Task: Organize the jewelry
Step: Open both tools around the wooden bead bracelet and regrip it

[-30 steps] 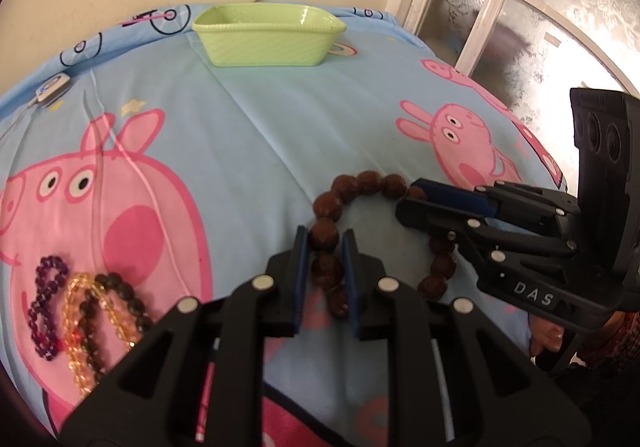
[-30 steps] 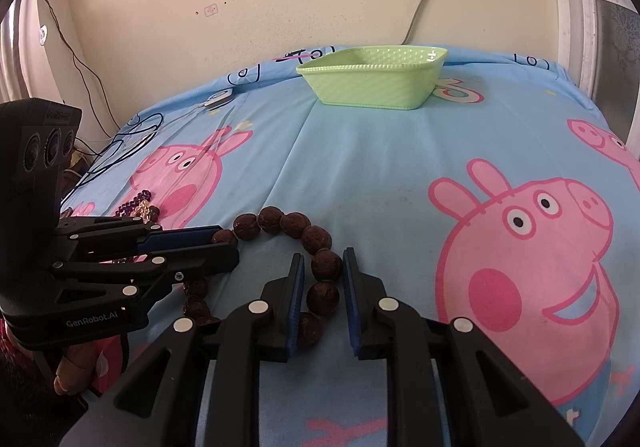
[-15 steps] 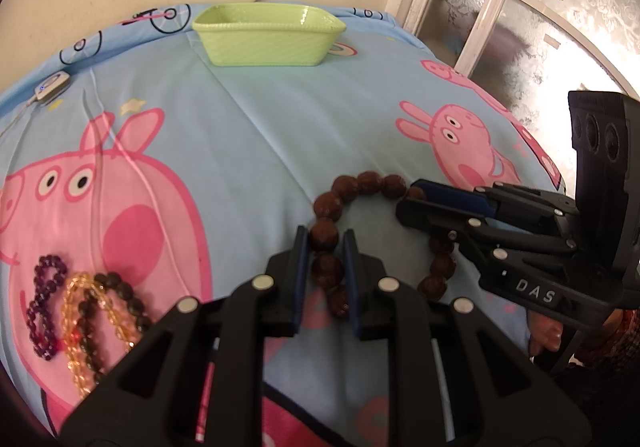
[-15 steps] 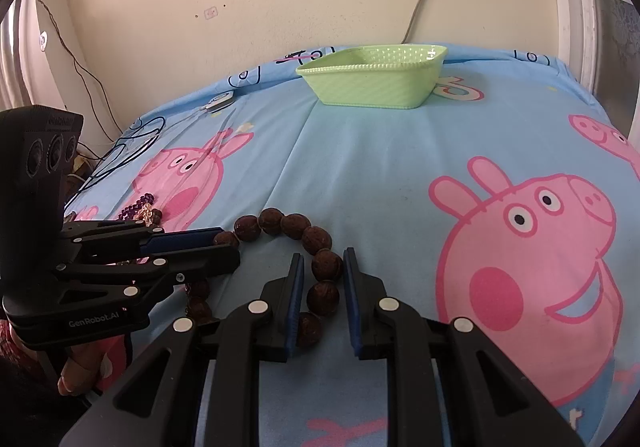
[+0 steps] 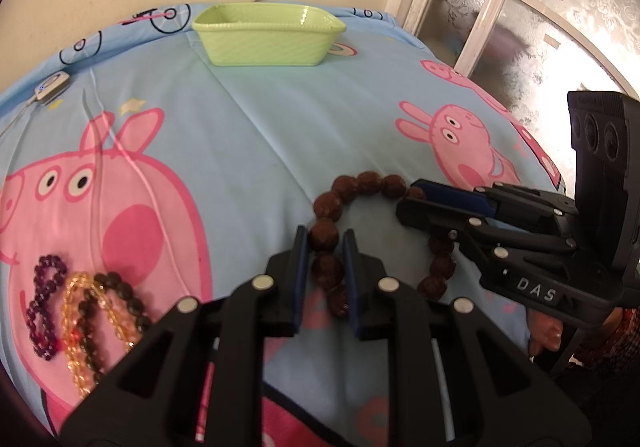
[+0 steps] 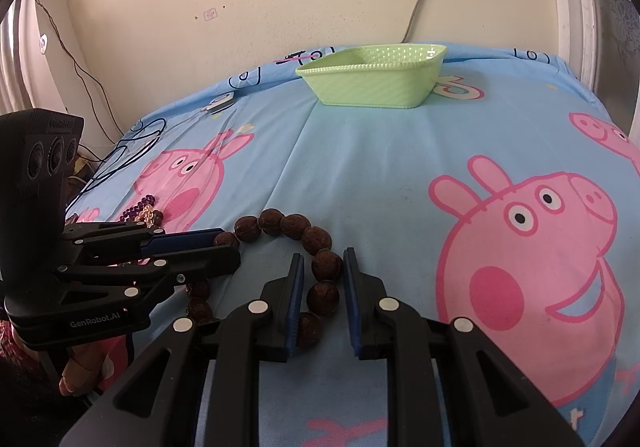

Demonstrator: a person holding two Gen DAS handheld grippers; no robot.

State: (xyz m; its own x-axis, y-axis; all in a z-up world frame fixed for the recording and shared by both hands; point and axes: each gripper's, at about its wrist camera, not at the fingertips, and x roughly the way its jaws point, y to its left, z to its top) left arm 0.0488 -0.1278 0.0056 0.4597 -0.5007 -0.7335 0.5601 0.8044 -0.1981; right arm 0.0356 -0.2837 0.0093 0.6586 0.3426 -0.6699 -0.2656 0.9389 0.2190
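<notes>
A bracelet of large brown beads (image 5: pixel 368 183) (image 6: pixel 272 221) lies in a loop on the blue cartoon-pig bedsheet (image 5: pixel 280 119). My left gripper (image 5: pixel 324 237) is shut on the loop's left side, with beads filling the gap between its blue pads. My right gripper (image 6: pixel 323 259) is shut on the loop's right side in the same way. Each gripper shows in the other's view: the right gripper (image 5: pixel 412 203) and the left gripper (image 6: pixel 232 247). A light green basket (image 5: pixel 268 43) (image 6: pixel 372 83) stands at the far edge.
A purple bracelet (image 5: pixel 44 307), an amber one (image 5: pixel 80 327) and a dark one (image 5: pixel 120 299) lie together at the near left. A small white device (image 5: pixel 50 87) with cables rests at the far left. A window (image 5: pixel 520 7) borders the right side.
</notes>
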